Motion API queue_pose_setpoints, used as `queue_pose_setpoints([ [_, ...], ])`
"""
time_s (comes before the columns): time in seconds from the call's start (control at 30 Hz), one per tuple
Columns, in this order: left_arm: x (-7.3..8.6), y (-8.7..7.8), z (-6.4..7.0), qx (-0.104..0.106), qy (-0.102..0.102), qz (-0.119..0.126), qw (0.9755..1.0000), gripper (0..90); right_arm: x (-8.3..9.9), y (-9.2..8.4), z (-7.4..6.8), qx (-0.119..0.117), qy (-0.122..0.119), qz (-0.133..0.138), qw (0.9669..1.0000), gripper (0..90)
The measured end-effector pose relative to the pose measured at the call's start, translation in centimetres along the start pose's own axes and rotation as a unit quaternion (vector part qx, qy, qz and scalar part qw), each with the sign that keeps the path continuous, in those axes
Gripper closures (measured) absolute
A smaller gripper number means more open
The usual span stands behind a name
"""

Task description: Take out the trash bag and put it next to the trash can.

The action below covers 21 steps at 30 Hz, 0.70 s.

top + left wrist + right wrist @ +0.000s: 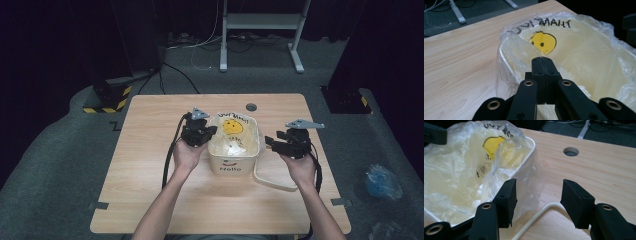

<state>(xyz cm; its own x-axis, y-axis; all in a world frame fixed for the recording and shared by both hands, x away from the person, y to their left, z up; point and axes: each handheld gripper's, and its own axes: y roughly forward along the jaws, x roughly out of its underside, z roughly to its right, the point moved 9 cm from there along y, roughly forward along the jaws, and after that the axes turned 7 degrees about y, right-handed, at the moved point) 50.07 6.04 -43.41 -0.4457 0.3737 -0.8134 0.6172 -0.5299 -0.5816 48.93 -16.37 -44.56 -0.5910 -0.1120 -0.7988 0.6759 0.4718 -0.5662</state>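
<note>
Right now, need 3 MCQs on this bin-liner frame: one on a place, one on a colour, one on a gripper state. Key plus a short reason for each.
1. Where does the bucket's loose handle lie?
A. on the table at the bucket's right
B. upright over the bucket
C. on the floor

2. What colour is the smiley face printed on the plastic bag?
A. red
B. yellow
C. green

3. How do the left gripper's jaws stand?
A. wide open above the bag
B. shut on the plastic bag's edge
C. shut on the handle

Key: 1 A, the handle curves flat on the table beside the bucket. 2 B, the smiley face is yellow. 3 B, the left gripper has its pads pressed together with film of the plastic bag pinched between them.
</note>
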Motion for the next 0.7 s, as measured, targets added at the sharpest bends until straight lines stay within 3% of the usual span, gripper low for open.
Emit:
queue_pose_setpoints([
  [0.2, -0.4, 0.3, 0.4, 0.02, -0.012, 0.008, 0.9997, 89.3, -1.0, -0.2, -0.9, -0.015, -0.001, 0.008, 0.9998, 44.9],
  [0.37, -0.9, 0.6, 1.0, 0.036, -0.009, 0.014, 0.9992, 89.4, -1.9, 0.0, -2.0, -0.025, -0.007, 0.005, 0.9996, 42.5],
  [0.7, -0.9, 0.9, 1.5, 0.042, 0.001, 0.01, 0.9991, 89.4, -2.6, 1.9, -3.4, -0.024, -0.017, -0.015, 0.9994, 44.5],
])
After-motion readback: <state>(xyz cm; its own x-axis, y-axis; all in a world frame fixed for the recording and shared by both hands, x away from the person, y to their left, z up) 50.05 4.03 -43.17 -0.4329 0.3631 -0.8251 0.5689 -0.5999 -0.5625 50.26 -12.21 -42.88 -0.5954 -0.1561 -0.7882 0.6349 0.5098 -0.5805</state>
